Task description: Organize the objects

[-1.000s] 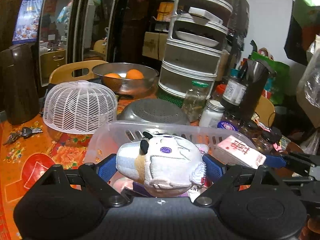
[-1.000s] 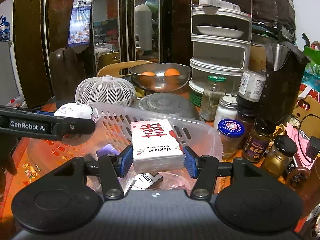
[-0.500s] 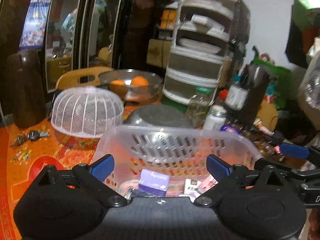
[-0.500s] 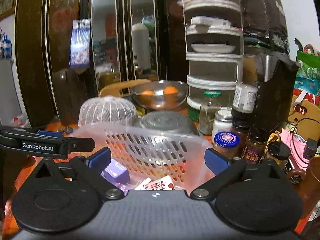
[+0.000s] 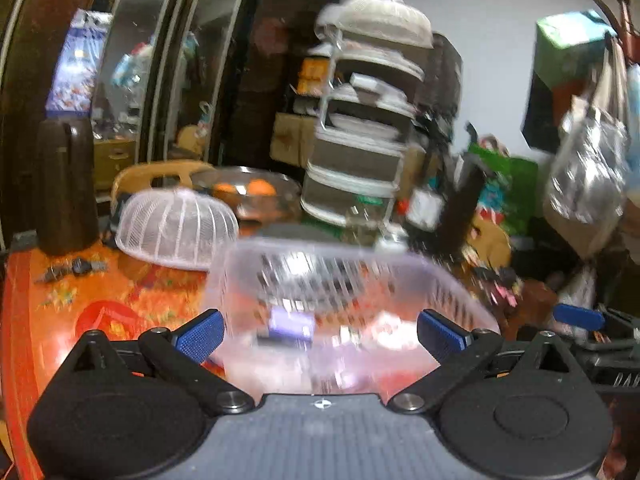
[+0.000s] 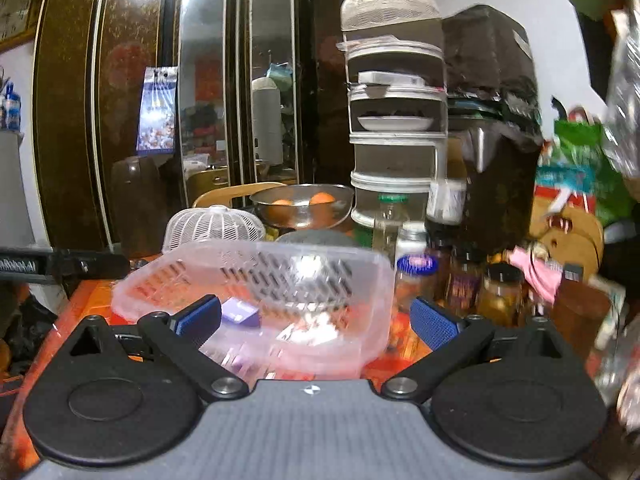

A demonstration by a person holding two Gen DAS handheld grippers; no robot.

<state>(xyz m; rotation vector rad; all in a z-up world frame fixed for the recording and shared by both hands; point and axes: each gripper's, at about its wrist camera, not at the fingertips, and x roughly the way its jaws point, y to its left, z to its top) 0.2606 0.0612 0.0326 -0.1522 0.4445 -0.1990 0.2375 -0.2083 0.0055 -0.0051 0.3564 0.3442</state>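
A clear slotted plastic basket (image 5: 340,276) stands on the orange tablecloth in front of both grippers. Inside it lie a small purple box (image 5: 290,320) and blurred white and red items I cannot make out. My left gripper (image 5: 320,334) is just short of the basket's near rim, its jaws opening wide with nothing pressed between the blue pads. In the right wrist view the basket (image 6: 256,276) and the purple box (image 6: 240,312) show again. My right gripper (image 6: 316,318) is open and holds nothing. The picture is motion-blurred.
A white mesh dome cover (image 5: 176,226), a metal bowl of oranges (image 5: 248,192) and a grey colander (image 6: 316,238) stand behind the basket. A tiered food rack (image 6: 396,152) rises at the back. Several jars (image 6: 416,280) crowd the right. Keys (image 5: 72,268) and a dark jug (image 5: 66,184) stand left.
The left gripper let go of a white plush toy and the right let go of a tissue pack; both dropped into the basket. Both grippers opened wide and drew back.
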